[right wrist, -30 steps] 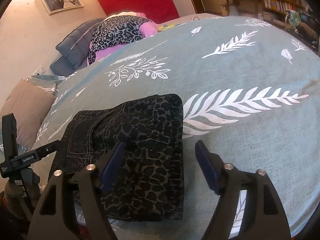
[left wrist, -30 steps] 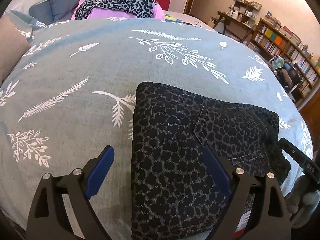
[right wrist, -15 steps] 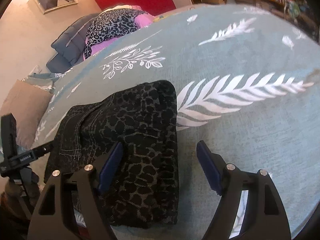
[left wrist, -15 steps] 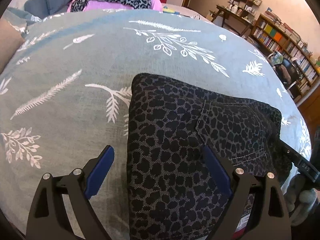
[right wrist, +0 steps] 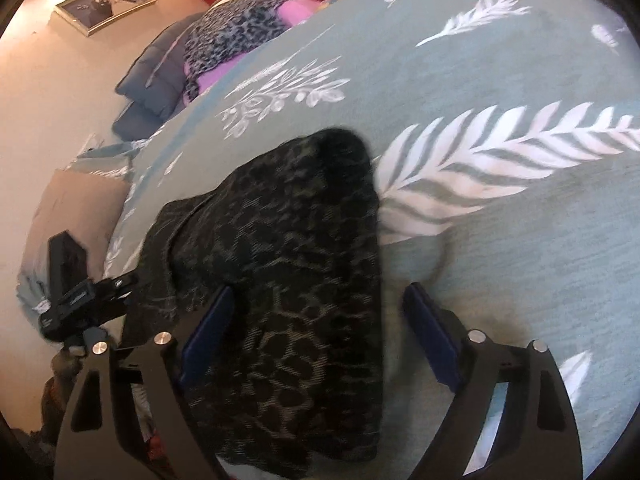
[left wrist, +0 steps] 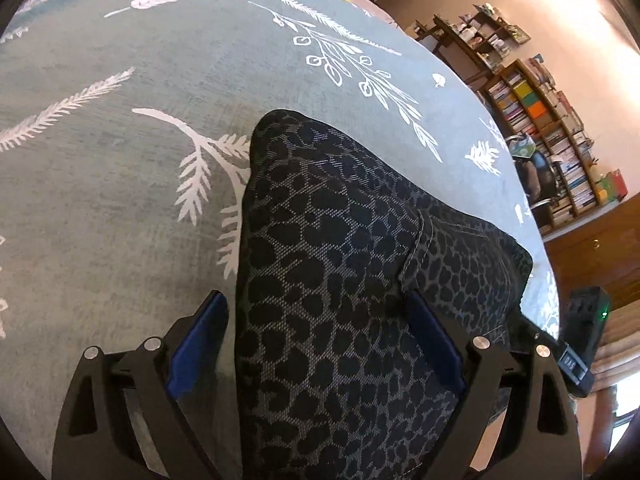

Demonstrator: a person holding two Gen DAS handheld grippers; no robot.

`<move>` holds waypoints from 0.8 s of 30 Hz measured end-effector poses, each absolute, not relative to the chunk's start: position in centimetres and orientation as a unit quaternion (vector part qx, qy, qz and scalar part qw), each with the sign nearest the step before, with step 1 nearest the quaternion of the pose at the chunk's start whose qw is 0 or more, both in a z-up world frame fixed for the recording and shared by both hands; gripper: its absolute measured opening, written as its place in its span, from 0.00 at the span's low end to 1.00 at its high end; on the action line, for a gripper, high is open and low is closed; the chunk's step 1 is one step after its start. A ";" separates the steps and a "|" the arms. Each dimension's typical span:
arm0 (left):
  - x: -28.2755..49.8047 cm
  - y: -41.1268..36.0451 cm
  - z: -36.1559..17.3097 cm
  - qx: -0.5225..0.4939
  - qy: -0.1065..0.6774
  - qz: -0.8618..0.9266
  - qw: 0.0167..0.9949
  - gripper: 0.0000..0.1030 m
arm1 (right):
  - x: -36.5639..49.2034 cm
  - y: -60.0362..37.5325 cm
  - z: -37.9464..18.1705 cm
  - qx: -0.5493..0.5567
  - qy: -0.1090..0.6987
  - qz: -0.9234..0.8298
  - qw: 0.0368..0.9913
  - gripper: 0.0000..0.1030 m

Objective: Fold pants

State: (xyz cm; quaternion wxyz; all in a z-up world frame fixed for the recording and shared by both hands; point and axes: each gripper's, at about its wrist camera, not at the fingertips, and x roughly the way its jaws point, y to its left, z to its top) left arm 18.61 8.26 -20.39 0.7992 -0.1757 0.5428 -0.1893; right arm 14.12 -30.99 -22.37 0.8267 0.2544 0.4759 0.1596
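On the grey-green bed cover printed with white leaves (left wrist: 120,184), the folded pants of dark leopard-spotted denim (left wrist: 332,280) lie at six o'clock under both my hands, my left fingers (left wrist: 316,344) spread apart astride one end, my right fingers (right wrist: 316,344) just widened, straddling the other.

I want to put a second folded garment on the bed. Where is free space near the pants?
The bedspread is bare on the right of the folded pants, around the big white fern print. It is bare on their left too. The far end is crowded with a pile of clothes.
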 end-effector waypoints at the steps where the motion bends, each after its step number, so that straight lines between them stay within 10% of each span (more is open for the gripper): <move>1: 18.7 8.3 -20.5 -0.179 0.543 -0.192 0.797 0.88 | 14.2 -30.7 -22.5 0.261 0.480 0.175 0.819 0.81; 13: 19.1 7.7 -20.7 -0.192 0.549 -0.235 0.779 0.83 | 15.4 -30.7 -22.7 0.259 0.484 0.203 0.811 0.81; 24: 18.6 8.9 -20.7 -0.212 0.547 -0.254 0.769 0.66 | 14.6 -30.7 -22.8 0.273 0.479 0.219 0.805 0.57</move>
